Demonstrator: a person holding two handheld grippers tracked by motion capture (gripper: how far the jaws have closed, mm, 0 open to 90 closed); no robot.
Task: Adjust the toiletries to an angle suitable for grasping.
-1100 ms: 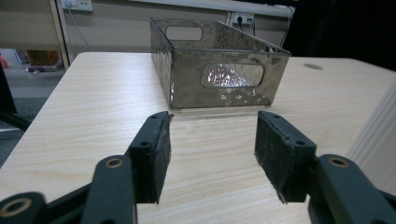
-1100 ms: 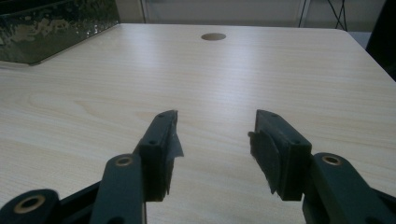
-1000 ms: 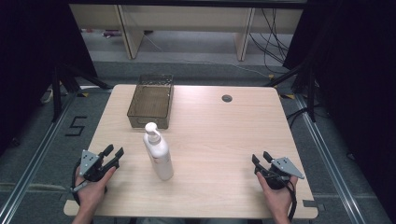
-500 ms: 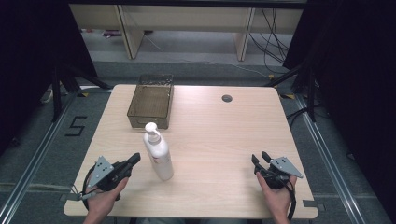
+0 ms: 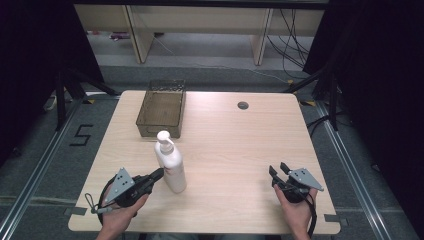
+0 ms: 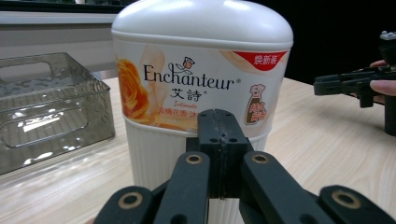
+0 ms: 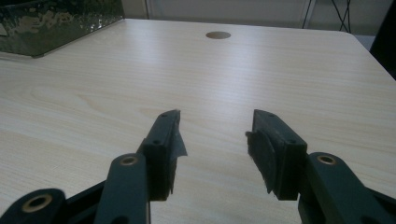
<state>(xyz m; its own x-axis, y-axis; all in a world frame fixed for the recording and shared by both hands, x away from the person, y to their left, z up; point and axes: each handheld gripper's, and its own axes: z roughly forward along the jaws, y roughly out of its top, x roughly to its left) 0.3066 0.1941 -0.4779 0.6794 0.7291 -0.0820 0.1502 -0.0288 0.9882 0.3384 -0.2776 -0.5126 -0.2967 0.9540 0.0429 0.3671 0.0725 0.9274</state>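
Left tongs (image 5: pixel 158 175) closed, nosed up against the Enchanteur lotion pump bottle (image 5: pixel 169 162); right tongs (image 5: pixel 278 172) parked open.

Left tongs: jaws pressed together, nothing between them, tips at or just off the bottle's lower ribbed wall. Reads as a push or a line-up, not a grasp; contact unclear. Right tongs: jaws apart, empty, well to the bottle's right over bare tabletop (image 5: pixel 240 145), likely on standby. Bottle stands upright just in front of the clear grey plastic bin (image 5: pixel 161 108), apart from it. Bottle: white, domed shoulder, pump head on top, peach rose label, red corner tab, vertical ribs below the label.
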